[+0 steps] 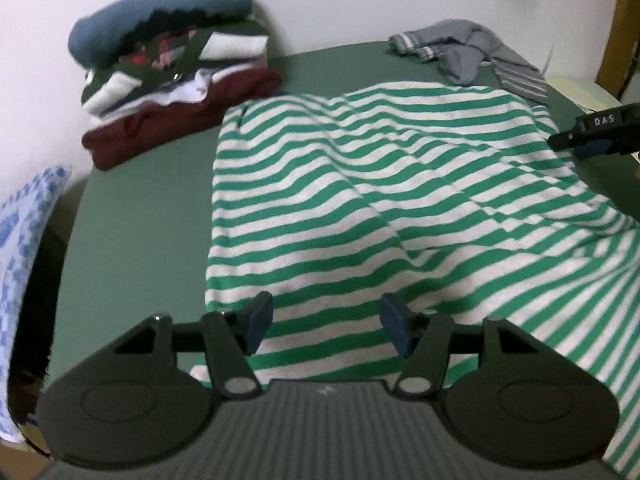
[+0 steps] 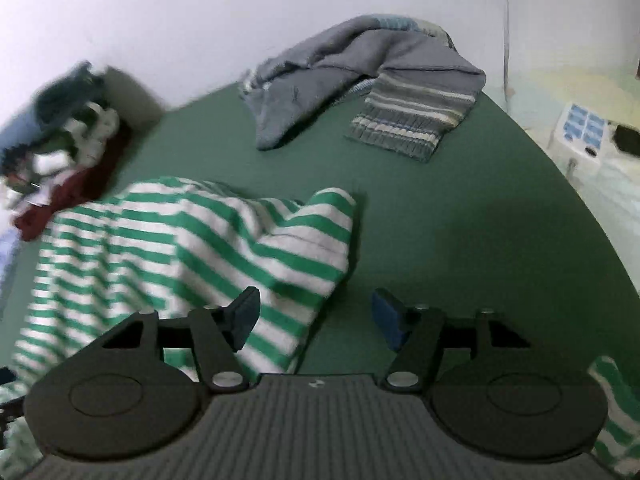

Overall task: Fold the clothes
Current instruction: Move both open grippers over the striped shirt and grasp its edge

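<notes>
A green-and-white striped shirt [image 1: 380, 184] is spread over the green worktop [image 1: 140, 220], its near hem drooping toward the cameras, so that a flat start for the fold is offered. The cloth is still rumpled, with ridges running across the stripes; in the right wrist view one sleeve [image 2: 320, 224] is seen bunched up at the shirt's edge, probably waiting to be turned in. The left tool [image 1: 326, 328] is held over the near hem with its jaws parted wide and nothing pinched between the blue pads [image 1: 260, 320]; the stripes are simply seen through the gap. The right tool [image 2: 316, 320] is likewise open and empty, poised over bare worktop just beside the shirt's edge; its tip is also caught at the right margin of the left wrist view [image 1: 596, 136]. Both appear placed for a fresh grip on the garment. A stack of folded clothes [image 1: 176, 64] is kept against the wall at the far left, clear of the working area, and a grey knitted garment [image 2: 368, 80] lies unfolded at the far side, presumably next in turn
</notes>
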{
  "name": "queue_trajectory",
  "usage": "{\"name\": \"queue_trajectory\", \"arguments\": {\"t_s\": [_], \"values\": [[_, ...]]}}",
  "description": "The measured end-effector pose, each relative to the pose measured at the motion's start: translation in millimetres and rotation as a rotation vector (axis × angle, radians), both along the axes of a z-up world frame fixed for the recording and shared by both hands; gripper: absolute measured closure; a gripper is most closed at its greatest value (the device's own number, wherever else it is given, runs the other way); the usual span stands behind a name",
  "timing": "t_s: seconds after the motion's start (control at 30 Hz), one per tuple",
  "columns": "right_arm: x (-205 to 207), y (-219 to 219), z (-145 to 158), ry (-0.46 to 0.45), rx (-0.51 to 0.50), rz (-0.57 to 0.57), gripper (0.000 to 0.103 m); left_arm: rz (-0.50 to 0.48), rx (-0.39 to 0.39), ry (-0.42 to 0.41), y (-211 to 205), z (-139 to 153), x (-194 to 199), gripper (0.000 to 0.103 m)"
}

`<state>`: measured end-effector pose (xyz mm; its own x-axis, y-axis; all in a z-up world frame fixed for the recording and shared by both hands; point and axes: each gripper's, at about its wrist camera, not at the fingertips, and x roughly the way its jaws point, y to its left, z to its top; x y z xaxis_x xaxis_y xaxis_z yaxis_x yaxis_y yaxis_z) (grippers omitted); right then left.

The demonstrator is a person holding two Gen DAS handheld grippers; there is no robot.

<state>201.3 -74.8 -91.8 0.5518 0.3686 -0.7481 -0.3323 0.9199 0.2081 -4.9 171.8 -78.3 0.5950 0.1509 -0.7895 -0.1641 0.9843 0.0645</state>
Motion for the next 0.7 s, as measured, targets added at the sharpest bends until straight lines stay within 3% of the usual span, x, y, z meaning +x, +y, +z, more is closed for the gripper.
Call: {"name": "queue_trajectory", "arguments": {"t_s": [0.13,0.17,0.2,0.23,0.33,0.53,0.63,0.7], "values": [[13,18,-5,-0.105,-0.086,0.035,0.039,0.045,0.0,-0.013,3,-9,5,0.028],[16,24,-7,-0.134,-0.12,0.06,0.057,0.056,0.002,-0.014,4,-11,6,0.028],[21,27,-7,-0.14,-0.124,0.088,0.082,0.069,0.001,-0.016,5,-14,7,0.027],[27,28,-7,-0.135,-0.114,0.119,0.088,0.086,-0.005,-0.024,7,-15,7,0.025],[51,29,4,-0.122,-0.105,0.107,0.089,0.135,-0.026,-0.043,10,-17,6,0.022],[120,40,35,-0.244,-0.147,0.032,0.089,0.204,0.012,-0.065,9,-19,11,0.019],[148,60,41,-0.312,-0.207,0.04,0.09,0.24,0.035,-0.071,10,-20,20,0.019],[159,71,29,-0.308,-0.27,0.037,0.09,0.265,0.039,-0.077,11,-22,26,0.017]]}}
